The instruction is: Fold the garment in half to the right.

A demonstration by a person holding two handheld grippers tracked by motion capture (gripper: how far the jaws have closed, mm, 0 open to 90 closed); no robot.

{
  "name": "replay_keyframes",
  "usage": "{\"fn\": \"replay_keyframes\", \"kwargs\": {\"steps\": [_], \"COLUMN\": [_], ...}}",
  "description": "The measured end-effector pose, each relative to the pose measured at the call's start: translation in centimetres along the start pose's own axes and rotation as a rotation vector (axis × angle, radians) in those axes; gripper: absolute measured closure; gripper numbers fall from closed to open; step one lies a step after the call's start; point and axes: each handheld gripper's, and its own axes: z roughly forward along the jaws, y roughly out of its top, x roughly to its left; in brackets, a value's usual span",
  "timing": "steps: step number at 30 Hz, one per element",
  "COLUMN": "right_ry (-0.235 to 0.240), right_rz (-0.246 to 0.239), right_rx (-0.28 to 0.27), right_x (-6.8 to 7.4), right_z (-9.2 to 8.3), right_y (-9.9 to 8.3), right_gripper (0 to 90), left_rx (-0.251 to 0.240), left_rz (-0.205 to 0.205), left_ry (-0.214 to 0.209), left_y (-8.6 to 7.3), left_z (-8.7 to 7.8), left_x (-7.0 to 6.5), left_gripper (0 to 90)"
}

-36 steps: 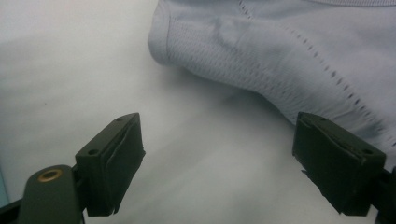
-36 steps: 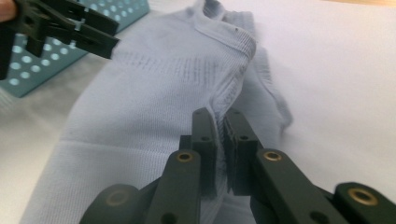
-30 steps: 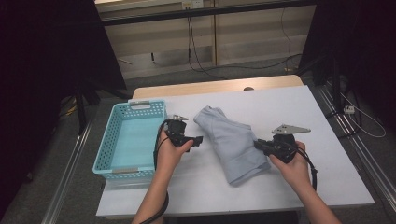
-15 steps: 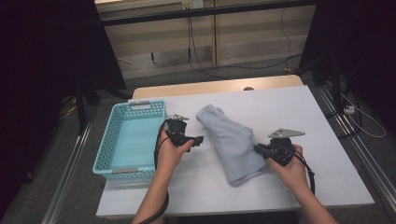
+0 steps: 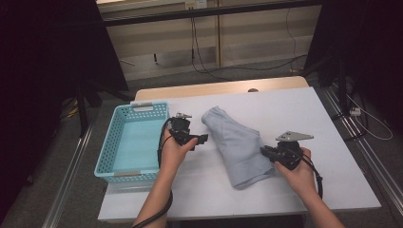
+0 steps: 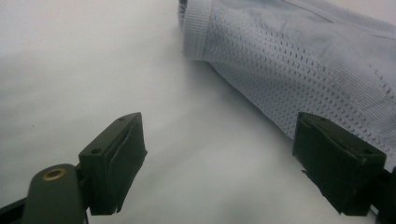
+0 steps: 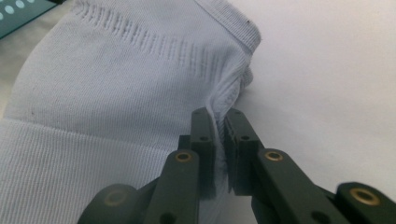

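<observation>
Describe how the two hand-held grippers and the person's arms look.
Both are black. The left hand-held gripper trails a black cable along a bare forearm. The right hand-held gripper carries a grey three-cornered plate on top. Flat rectangular jaw pads, brass-coloured pivot pins. No sleeves visible.

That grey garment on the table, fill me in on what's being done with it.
A person works a light grey knit garment on the white table with two hand-held grippers. The right gripper has its jaws shut on a fold at the garment's edge. The left gripper sits open beside the cloth, jaws apart, gripping nothing. A blue basket stands at the left.
</observation>
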Motion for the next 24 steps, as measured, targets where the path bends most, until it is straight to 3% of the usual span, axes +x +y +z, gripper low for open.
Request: {"fn": "replay_keyframes", "kwargs": {"steps": [9, 13, 24], "right_ry": [0.001, -0.03, -0.012], "right_rz": [-0.005, -0.041, -0.036], "right_rx": [-0.004, 0.002, 0.003], "right_x": [0.1, 0.4, 0.5], "right_z": [0.0, -0.1, 0.1], "right_y": [0.1, 0.2, 0.1], "right_gripper": [82.7, 81.9, 81.5], "left_rx": [-0.018, -0.008, 0.006], "left_rz": [-0.029, -0.036, -0.046], "left_ry": [0.003, -0.009, -0.027], "left_y": [2.0, 2.6, 3.7], "left_z": [0.4, 1.1, 2.8], "left_x": [0.5, 0.5, 0.4], "left_gripper": [19.7, 23.5, 34.8]}}
